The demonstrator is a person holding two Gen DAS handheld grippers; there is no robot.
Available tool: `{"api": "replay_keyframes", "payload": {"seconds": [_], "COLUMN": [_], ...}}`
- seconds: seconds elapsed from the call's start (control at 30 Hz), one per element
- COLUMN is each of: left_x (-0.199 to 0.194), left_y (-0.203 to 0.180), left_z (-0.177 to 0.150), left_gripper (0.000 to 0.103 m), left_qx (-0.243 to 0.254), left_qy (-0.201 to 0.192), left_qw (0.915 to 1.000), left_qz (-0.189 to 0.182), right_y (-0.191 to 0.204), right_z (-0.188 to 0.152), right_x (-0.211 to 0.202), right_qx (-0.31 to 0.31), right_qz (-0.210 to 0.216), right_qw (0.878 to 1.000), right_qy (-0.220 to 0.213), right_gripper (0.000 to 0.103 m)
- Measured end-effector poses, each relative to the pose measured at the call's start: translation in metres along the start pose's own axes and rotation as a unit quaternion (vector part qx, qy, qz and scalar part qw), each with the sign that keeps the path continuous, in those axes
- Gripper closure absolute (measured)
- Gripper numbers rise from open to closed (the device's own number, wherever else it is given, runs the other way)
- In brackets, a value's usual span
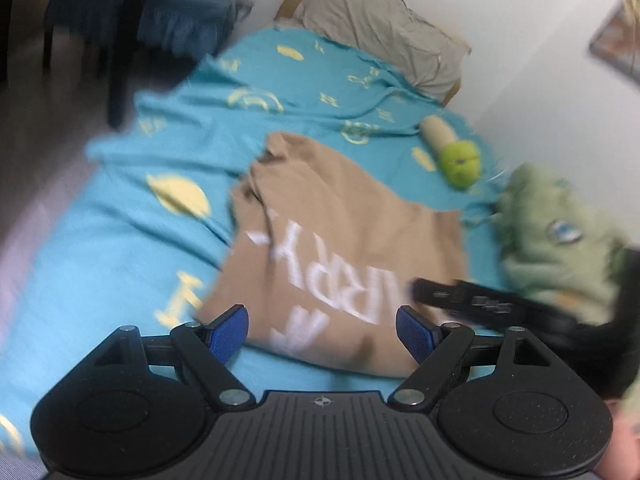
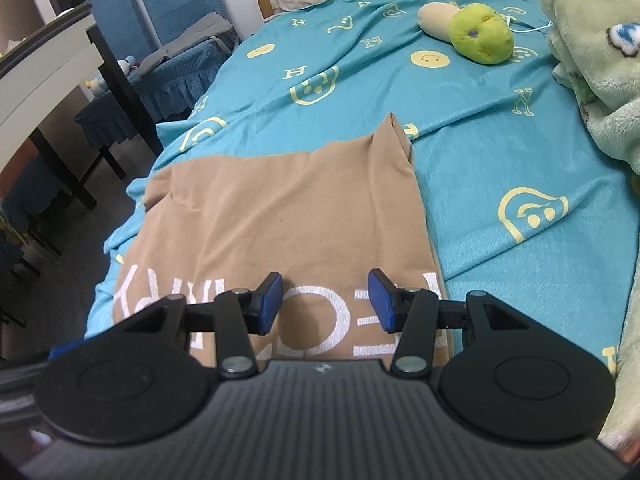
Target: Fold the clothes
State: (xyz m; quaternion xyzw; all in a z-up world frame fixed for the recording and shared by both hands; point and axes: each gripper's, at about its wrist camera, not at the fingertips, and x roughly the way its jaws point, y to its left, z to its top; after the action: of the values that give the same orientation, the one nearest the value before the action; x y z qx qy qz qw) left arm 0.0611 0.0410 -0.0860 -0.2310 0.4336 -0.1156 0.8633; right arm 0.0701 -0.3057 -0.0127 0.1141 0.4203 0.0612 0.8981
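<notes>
A tan T-shirt [image 2: 288, 208] with big white letters lies partly folded on the blue bedspread [image 2: 500, 160]; its right side is a straight folded edge. My right gripper [image 2: 325, 298] hovers over the lettered near part, its blue pads apart and nothing pinched between them. In the blurred left wrist view the same T-shirt [image 1: 340, 232] lies rumpled, with its far left corner bunched up. My left gripper [image 1: 322, 326] stands wide open above the shirt's near edge. The right gripper's black frame [image 1: 480, 302] reaches in over the shirt's right side.
A green and beige plush toy [image 2: 476, 32] lies on the bedspread beyond the shirt. A pale green fleece blanket [image 2: 600, 60] is heaped at the right edge. A beige pillow [image 1: 380, 28] sits at the headboard. Left of the bed stand a dark table [image 2: 60, 80] and blue-covered chairs [image 2: 176, 40].
</notes>
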Motion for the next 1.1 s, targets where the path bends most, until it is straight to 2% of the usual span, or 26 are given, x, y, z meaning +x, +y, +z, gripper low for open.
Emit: {"api": "replay_keyframes", "payload": {"seconds": [0.07, 0.13, 0.23, 0.3, 0.37, 0.53, 0.7, 0.8, 0.9, 0.93, 1.0, 1.1], "left_x": [0.008, 0.023, 0.048, 0.051, 0.053, 0.047, 0.025, 0.03, 0.046, 0.051, 0.053, 0.052], "left_y": [0.009, 0.019, 0.039, 0.048, 0.054, 0.057, 0.048, 0.044, 0.053, 0.057, 0.065, 0.068], "left_z": [-0.001, -0.002, -0.005, -0.004, -0.003, -0.003, -0.003, -0.003, -0.007, -0.008, -0.008, -0.006], "left_gripper": [0.02, 0.02, 0.021, 0.02, 0.02, 0.022, 0.023, 0.023, 0.032, 0.037, 0.039, 0.043], "left_qx": [-0.043, -0.088, -0.166, -0.201, -0.221, -0.235, -0.212, -0.206, -0.228, -0.243, -0.262, -0.27], "left_qy": [0.023, 0.047, 0.069, 0.045, 0.03, -0.013, -0.076, -0.064, -0.006, 0.009, 0.005, -0.013], "left_qw": [0.9985, 0.9945, 0.9825, 0.9761, 0.9718, 0.9678, 0.9588, 0.9649, 0.9689, 0.9655, 0.96, 0.9586], "left_qz": [-0.024, -0.033, -0.049, -0.069, -0.075, -0.09, -0.173, -0.15, -0.095, -0.092, -0.098, -0.09], "right_y": [0.0, -0.001, -0.001, -0.001, -0.001, -0.003, -0.004, -0.006, -0.007, -0.006, -0.005, -0.003], "right_z": [0.001, 0.001, 0.001, 0.001, 0.001, 0.001, 0.002, 0.003, 0.003, 0.003, 0.002, 0.002], "right_x": [0.0, 0.0, 0.0, 0.0, 0.0, 0.001, 0.001, 0.002, 0.003, 0.004, 0.004, 0.005], "right_qx": [0.0, 0.002, 0.005, 0.006, 0.006, 0.008, 0.014, 0.021, 0.025, 0.024, 0.02, 0.016], "right_qz": [0.0, 0.0, 0.001, 0.001, 0.001, 0.001, -0.004, -0.004, -0.002, -0.003, -0.006, -0.008], "right_qw": [1.0, 1.0, 1.0, 1.0, 1.0, 1.0, 1.0, 1.0, 1.0, 1.0, 1.0, 1.0], "right_qy": [0.0, 0.0, 0.001, 0.001, 0.001, 0.0, -0.004, -0.005, -0.001, -0.001, 0.0, -0.001], "right_gripper": [0.053, 0.053, 0.053, 0.053, 0.053, 0.053, 0.053, 0.053, 0.053, 0.053, 0.053, 0.053]}}
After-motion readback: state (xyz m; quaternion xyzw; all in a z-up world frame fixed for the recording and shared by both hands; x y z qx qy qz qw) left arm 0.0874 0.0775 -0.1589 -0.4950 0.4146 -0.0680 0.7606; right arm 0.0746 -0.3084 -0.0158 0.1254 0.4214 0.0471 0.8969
